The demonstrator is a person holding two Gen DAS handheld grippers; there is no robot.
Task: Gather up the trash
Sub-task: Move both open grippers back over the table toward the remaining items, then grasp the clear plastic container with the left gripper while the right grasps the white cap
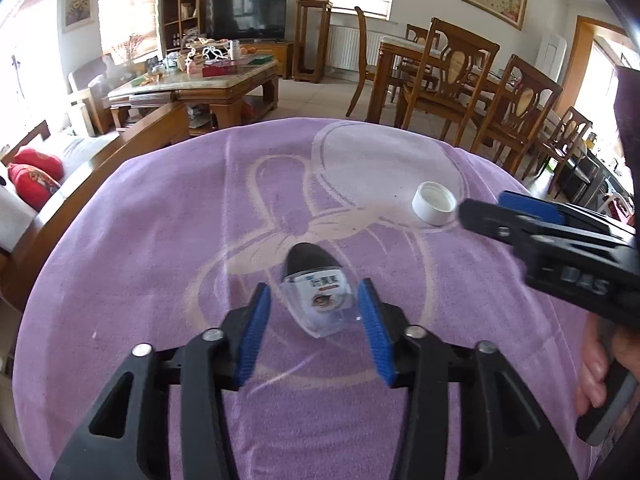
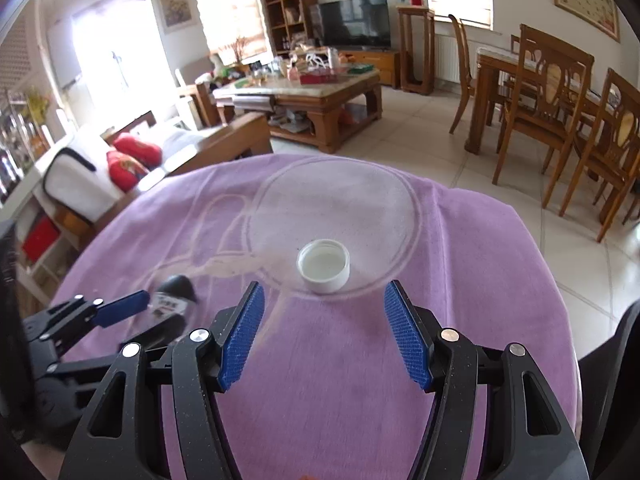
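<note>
two bits of trash, two open tongs

on the counter (image 1: 120, 240), under a purple cloth (image 2: 460, 240): a small clear plastic bottle (image 1: 318, 300) with a dark tip, lying low centre of the left wrist view, right between the blue pads. left tongs (image 1: 316, 320) spread apart on either side of it, not clamped, contact hard to judge. probably very light, stiff but slick; likely to squirt out if pinched near the tapered tip, so best taken across the labelled body.

a white cap (image 2: 323, 266), open side up, centre of the right wrist view, just beyond the right tongs (image 2: 324, 332), also apart and holding nothing. light, rigid, shallow; likely best gripped across the rim, outer wall to outer wall, pads kept low against the cloth.
</note>
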